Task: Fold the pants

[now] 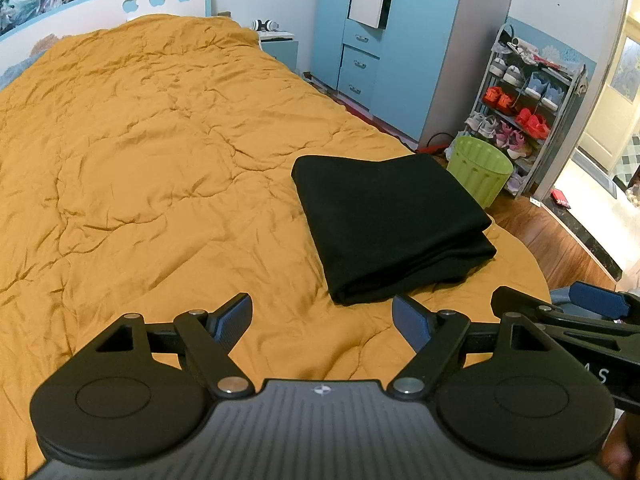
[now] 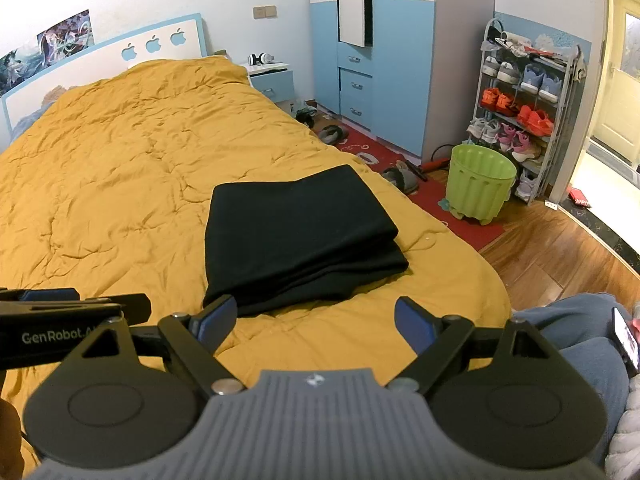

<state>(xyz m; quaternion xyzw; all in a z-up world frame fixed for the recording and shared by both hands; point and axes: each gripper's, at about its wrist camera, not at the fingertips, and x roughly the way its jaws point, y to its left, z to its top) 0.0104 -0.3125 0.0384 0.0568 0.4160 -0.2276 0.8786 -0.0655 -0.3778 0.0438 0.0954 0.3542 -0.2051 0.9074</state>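
The left claw [image 1: 322,320] hangs over the bed [image 1: 140,160], fingers apart and empty. At its one o'clock the black pants [image 1: 388,224] lie folded near the bed's foot. The right claw [image 2: 316,322], spread and empty, has them at twelve.

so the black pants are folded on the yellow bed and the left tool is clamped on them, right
Not quite. The pants are folded on the yellow bed, but the left tool is open and clear of them, holding nothing. The left wrist view shows its fingers spread, short of the cloth.
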